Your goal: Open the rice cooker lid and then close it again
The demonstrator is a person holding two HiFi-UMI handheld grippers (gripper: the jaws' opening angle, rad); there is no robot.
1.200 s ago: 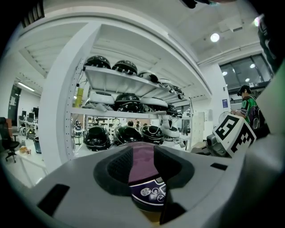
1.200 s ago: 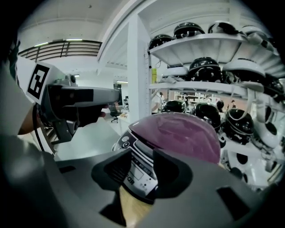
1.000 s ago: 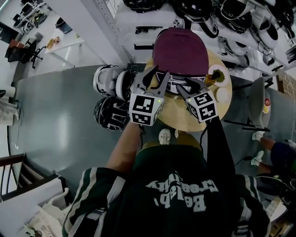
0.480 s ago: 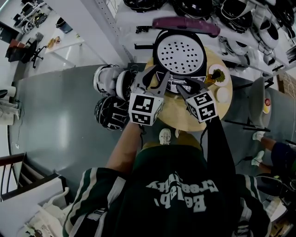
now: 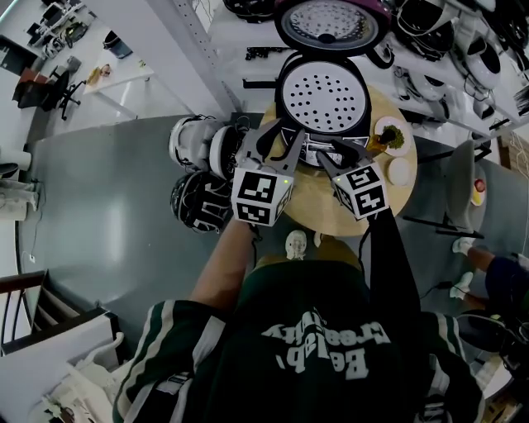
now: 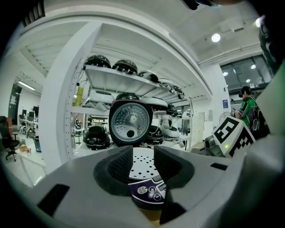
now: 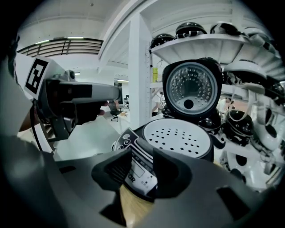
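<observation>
The rice cooker (image 5: 322, 95) stands on a round wooden table (image 5: 314, 206). Its dark red lid (image 5: 329, 21) stands upright at the back, silver inside showing, above a white perforated inner plate (image 7: 178, 136). My left gripper (image 5: 281, 136) hovers open at the cooker's front left corner with nothing between its jaws. In the left gripper view the lid (image 6: 130, 122) and the control panel (image 6: 149, 191) lie beyond the left gripper (image 6: 143, 167). My right gripper (image 5: 339, 153) is open at the front panel. In the right gripper view the control panel (image 7: 136, 164) shows between the jaws of the right gripper (image 7: 141, 171), and the pads do not press on it.
A small dish of greens (image 5: 388, 135) and a white dish (image 5: 398, 170) sit on the table's right side. Helmets (image 5: 198, 144) lie on the floor to the left, and more fill the white shelf (image 5: 463, 33) behind the cooker. A small white figure (image 5: 294, 244) sits at the table's near edge.
The lid has swung up from shut over the cooker to fully upright, baring the perforated plate. Both grippers have stayed where they were.
</observation>
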